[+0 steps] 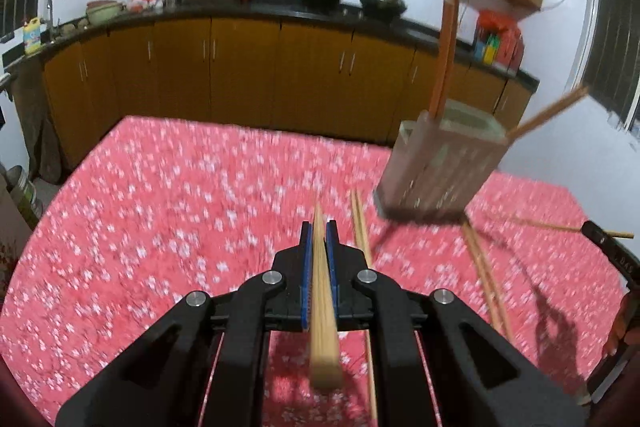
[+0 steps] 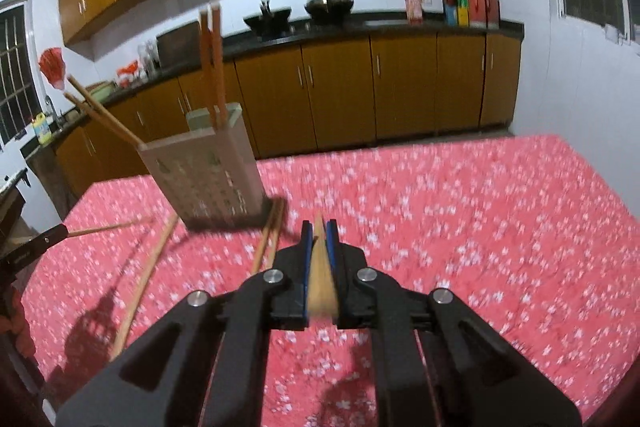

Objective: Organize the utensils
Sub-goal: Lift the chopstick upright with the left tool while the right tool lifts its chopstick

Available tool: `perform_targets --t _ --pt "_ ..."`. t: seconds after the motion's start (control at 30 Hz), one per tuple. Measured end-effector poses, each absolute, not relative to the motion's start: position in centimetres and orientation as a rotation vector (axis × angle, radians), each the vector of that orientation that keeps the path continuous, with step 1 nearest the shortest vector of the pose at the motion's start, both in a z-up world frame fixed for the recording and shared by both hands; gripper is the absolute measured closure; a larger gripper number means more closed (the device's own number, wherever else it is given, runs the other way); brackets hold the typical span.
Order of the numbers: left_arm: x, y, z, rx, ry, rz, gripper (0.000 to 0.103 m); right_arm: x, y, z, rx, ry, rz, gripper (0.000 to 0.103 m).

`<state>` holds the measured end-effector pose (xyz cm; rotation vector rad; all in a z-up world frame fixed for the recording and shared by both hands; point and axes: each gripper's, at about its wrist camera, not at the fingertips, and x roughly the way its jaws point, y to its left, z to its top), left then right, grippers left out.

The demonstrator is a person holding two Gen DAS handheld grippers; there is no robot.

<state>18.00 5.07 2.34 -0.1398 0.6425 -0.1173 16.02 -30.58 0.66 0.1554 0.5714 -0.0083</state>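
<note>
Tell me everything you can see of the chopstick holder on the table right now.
The chopstick holder is a pale grey, box-shaped caddy, plastic by the look, with rows of small slots in its side walls and an open top. It stands on the red floral tablecloth; whether it is quite upright the fisheye leaves unclear. Two reddish chopsticks stand steeply in it, and two paler ones lean out over one corner. More chopsticks lie on the cloth by its base. Neither gripper touches it.

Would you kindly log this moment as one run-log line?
left gripper: jaws shut on chopstick | right gripper: jaws shut on chopstick | holder: chopsticks inside | loose chopsticks on tablecloth
</note>
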Motion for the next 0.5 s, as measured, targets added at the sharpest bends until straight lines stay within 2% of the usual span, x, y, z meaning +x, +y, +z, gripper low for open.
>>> perform_targets --t 0.3,0.5 --pt "17.8 4.9 5.6 -0.161 0.557 -0.132 0.096 15.3 -30.6 3.4 0.156 0.487 -0.001 0.095" --pt "17.2 4.1 8.6 -0.142 0.492 -0.173 0.096 14.5 -30.7 7.7 0.211 0.395 0.090 0.095"
